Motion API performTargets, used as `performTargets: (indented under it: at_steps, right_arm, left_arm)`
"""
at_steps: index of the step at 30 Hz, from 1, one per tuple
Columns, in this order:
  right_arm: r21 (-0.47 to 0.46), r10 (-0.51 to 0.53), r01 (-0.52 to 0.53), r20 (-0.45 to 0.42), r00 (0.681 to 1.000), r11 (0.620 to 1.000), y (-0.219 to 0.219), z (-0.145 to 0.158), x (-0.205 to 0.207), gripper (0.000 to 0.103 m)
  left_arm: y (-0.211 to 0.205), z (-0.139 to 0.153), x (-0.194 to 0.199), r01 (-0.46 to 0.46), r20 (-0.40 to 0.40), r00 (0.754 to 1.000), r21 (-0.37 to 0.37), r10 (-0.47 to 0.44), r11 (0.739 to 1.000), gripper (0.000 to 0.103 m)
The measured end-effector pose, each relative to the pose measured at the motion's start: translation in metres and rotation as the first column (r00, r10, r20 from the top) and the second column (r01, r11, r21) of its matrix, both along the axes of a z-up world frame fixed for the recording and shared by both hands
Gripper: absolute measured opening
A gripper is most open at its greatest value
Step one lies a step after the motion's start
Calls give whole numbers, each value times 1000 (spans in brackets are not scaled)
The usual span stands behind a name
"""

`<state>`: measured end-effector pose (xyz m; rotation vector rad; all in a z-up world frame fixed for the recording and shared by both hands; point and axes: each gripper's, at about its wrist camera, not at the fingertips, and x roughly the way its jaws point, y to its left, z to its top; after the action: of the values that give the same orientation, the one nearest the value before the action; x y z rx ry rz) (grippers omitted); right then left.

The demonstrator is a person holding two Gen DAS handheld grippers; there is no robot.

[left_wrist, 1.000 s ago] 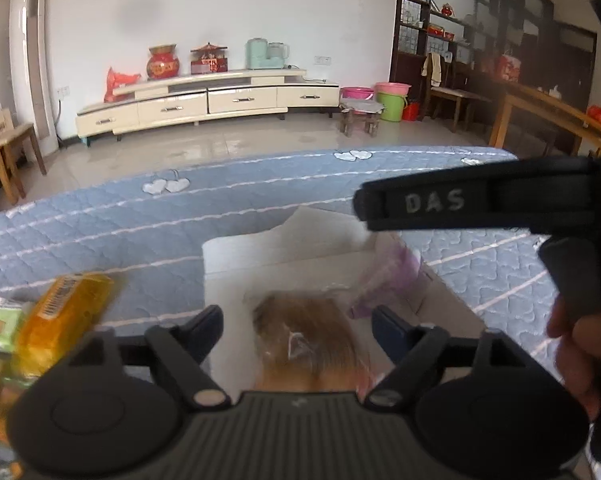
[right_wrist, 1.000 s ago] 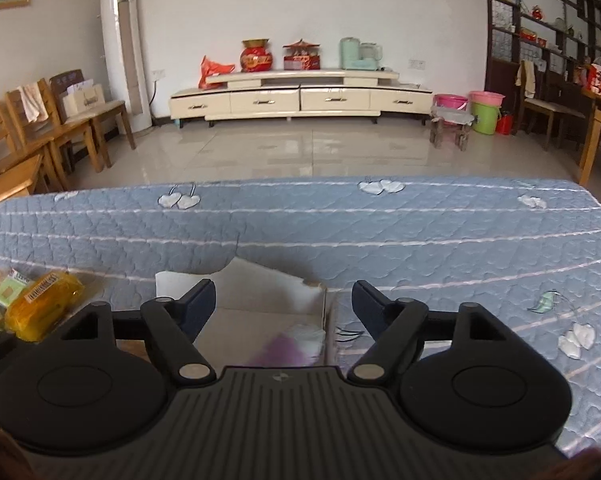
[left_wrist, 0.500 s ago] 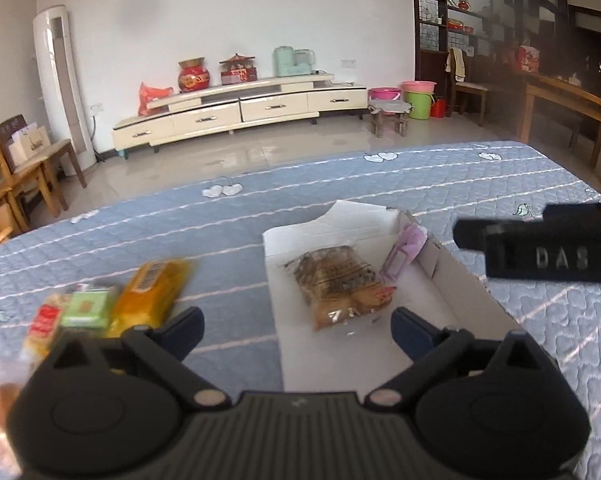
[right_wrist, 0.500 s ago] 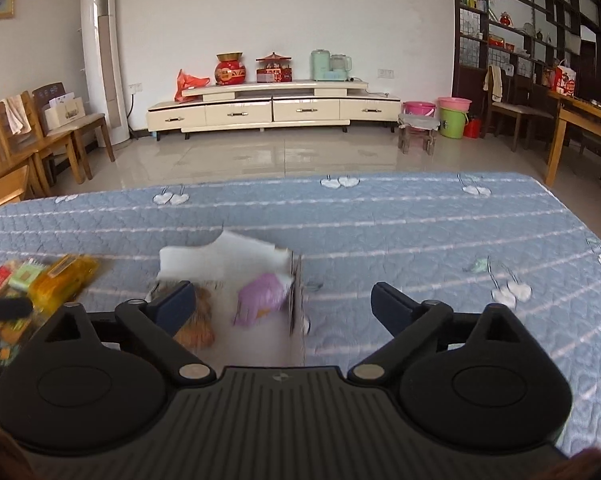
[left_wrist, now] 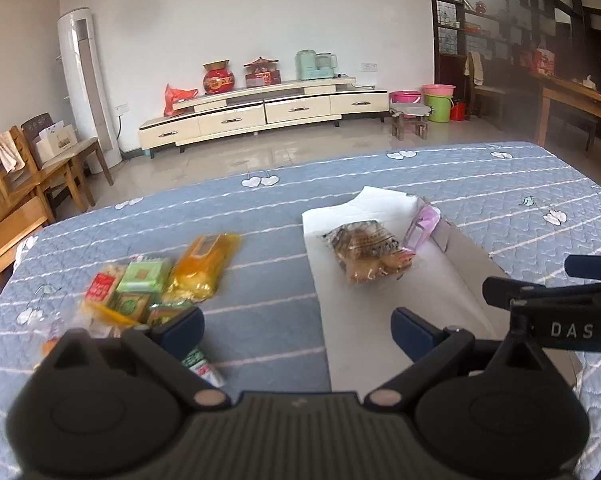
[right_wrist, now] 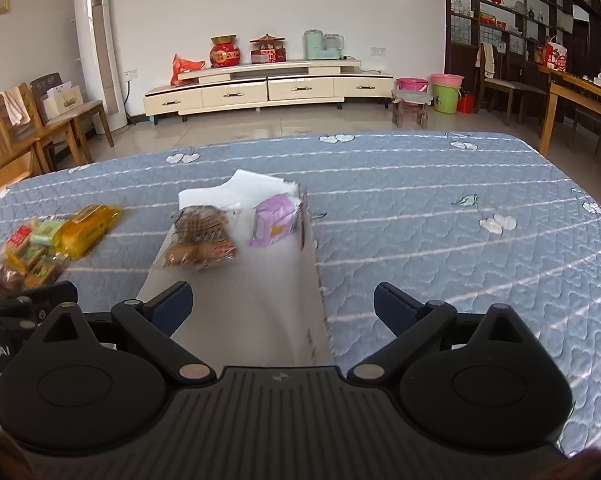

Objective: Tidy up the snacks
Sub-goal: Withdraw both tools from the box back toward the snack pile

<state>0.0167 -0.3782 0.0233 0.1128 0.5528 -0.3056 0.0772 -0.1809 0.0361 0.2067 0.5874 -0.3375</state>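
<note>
We held the left gripper (left_wrist: 296, 326) and right gripper (right_wrist: 283, 302) wide open and empty above the near end of the box (right_wrist: 260, 304). Inside the box, toward its far end, lay a brown pack (right_wrist: 198, 236) and, right of it, a purple pack (right_wrist: 275, 220). Left of the box, on the quilt (right_wrist: 440, 208), sat the snack pile (left_wrist: 156, 284).

Soft, even daylight fills both views, and the tiled floor (left_wrist: 284, 152) carries a pale sheen. Fisheye bending curves the air conditioner (left_wrist: 88, 84) and shelving (right_wrist: 512, 12) near the frame edges, whose corners go dark. The snack pile (left_wrist: 156, 280) is smeared with blur; the dark shelving looks hazy.
</note>
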Motion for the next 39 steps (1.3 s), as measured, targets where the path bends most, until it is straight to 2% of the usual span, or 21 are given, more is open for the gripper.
performTargets:
  at_steps: [16, 39]
  right_arm:
    - [-14, 67, -67, -3, 998, 998, 34, 1, -9, 103]
    - [-24, 226, -226, -26, 974, 974, 97, -19, 13, 103]
  left_arm:
    - [39, 1, -17, -61, 35, 997, -10, 61, 998, 99]
    - [108, -13, -29, -161, 11, 987, -52, 162, 986, 99]
